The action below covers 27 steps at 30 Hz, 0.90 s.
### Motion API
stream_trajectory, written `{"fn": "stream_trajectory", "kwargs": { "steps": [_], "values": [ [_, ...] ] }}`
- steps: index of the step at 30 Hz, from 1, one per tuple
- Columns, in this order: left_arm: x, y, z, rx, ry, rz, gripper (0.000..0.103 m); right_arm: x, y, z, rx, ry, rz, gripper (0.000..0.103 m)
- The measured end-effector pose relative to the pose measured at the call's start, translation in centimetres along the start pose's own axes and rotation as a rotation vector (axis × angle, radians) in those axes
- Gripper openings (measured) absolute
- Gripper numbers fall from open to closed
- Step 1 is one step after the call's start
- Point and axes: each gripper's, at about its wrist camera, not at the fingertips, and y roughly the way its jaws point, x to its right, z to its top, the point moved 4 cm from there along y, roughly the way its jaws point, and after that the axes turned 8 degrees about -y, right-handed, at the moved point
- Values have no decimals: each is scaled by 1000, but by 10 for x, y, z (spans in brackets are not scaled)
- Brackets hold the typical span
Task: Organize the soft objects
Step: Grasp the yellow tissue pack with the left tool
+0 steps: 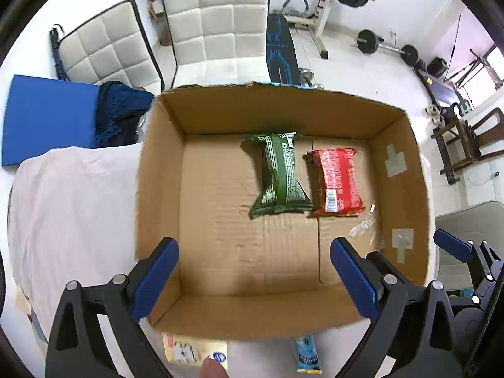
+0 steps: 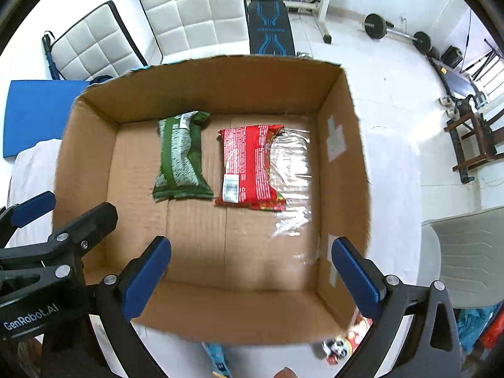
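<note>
Left wrist: green pkt point(image 1: 278, 173) & red pkt point(image 1: 335, 181) in box point(image 1: 220, 110), beyond jaws, both pairs apart, empty.

A white-clothed tabletop point(image 1: 69, 195) carried an open cardboard box point(image 1: 406, 170). Near its front wall lay a yellow packet point(image 1: 189, 349), a light-blue packet point(image 1: 307, 354) and, to the right, a red panda-printed packet point(image 2: 345, 341).
</note>
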Motion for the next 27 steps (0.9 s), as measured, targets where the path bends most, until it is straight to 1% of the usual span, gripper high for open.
{"fn": "stream_trajectory", "kwargs": {
  "steps": [1,3,7,10,14,16,19,20,21,24,26,27],
  "values": [
    [-1,-7,-3,8,-6,-2,99,-1,-7,-3,11,0,-1,103],
    [2,-15,1,15,-16,-9,99,0,-16,-7,25,3,7,103],
    [-3,-36,-7,34,-56,-27,99,-5,-36,-17,46,20,59,103],
    [-14,-49,-20,34,-112,-38,99,-9,-48,-29,61,23,93,103],
    [-39,-52,-47,5,-200,-21,99,-17,-50,-53,48,13,139,103],
    [-58,-46,-69,-32,-269,-11,99,-24,-44,-71,22,-5,142,103],
    [-87,-20,-105,-139,-403,-24,99,-33,-25,-97,-32,-17,154,103],
    [-99,-5,-119,-193,-470,-39,99,-37,-13,-108,-65,-16,169,103],
    [-106,6,-128,-228,-519,-48,99,-40,-4,-116,-90,-14,181,103],
    [-127,41,-150,-306,-669,-66,99,-51,34,-140,-169,2,209,103],
    [-136,60,-158,-341,-740,-73,99,-56,52,-149,-193,7,208,102],
    [-138,67,-160,-349,-759,-75,99,-58,58,-151,-202,8,207,99]
  ]
}}
